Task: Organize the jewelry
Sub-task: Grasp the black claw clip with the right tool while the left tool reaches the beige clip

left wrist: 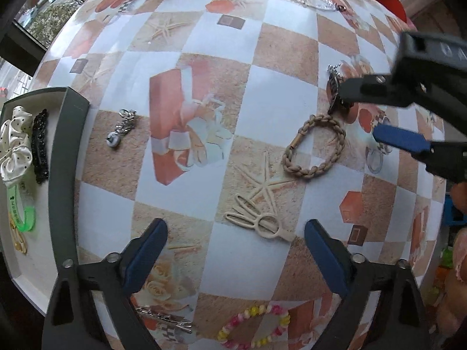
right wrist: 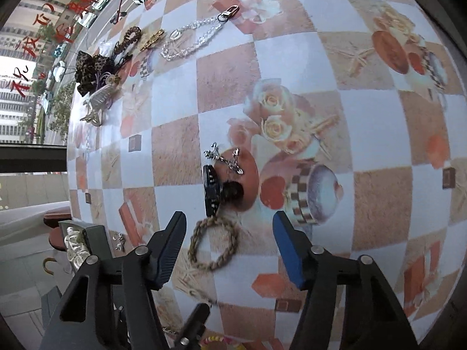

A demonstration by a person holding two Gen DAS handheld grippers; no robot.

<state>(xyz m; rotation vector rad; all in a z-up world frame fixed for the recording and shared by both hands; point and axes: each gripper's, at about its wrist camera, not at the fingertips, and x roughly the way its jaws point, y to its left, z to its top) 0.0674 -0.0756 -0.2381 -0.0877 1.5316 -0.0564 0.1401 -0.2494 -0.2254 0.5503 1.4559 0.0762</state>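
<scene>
Right wrist view shows the right tongs [right wrist: 230,248] wide open with nothing in them, right over the rope ring [right wrist: 213,243] so they can pinch it, while the left tongs [left wrist: 236,256] wait open near the tray [left wrist: 65,157].

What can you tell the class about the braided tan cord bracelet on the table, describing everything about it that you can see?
The braided tan cord bracelet is a closed loop of plaited, rope-like beige strands, joined at one side by a short brownish tube clasp. It lies flat on the checked, printed tablecloth, across a white and a sandy square. Its far end seems to touch a dark hair clip. The open right hand-held gripper hovers around it without gripping it.
</scene>
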